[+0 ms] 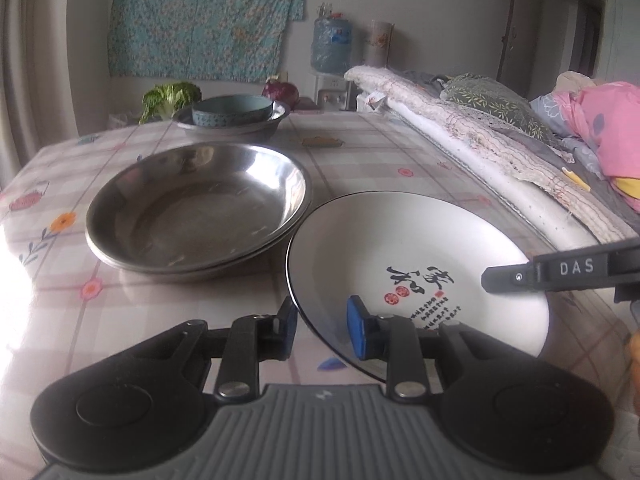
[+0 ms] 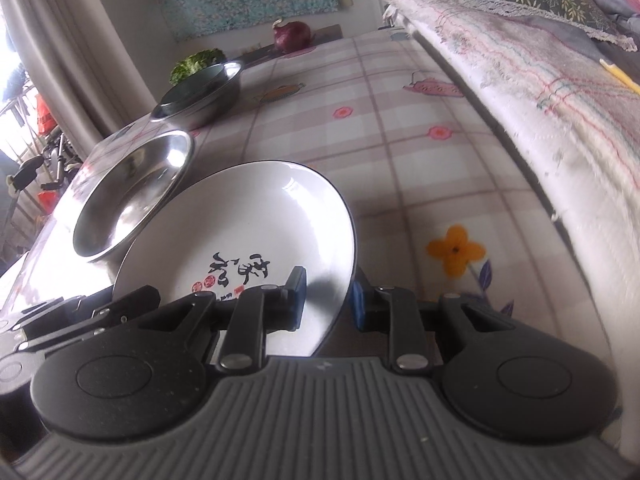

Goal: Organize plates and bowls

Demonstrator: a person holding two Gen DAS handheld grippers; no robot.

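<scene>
Left wrist view: the white plate (image 1: 416,264), just right of the stacked steel plates (image 1: 196,208), is straddled at its rims by left gripper (image 1: 322,326) and right gripper (image 2: 326,298), neither visibly clamped; stacking remains.

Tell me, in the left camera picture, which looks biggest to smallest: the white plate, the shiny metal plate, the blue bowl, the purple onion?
1. white plate and shiny metal plate: alike, and the white one is nearer, so unsure.
2. blue bowl
3. purple onion
</scene>
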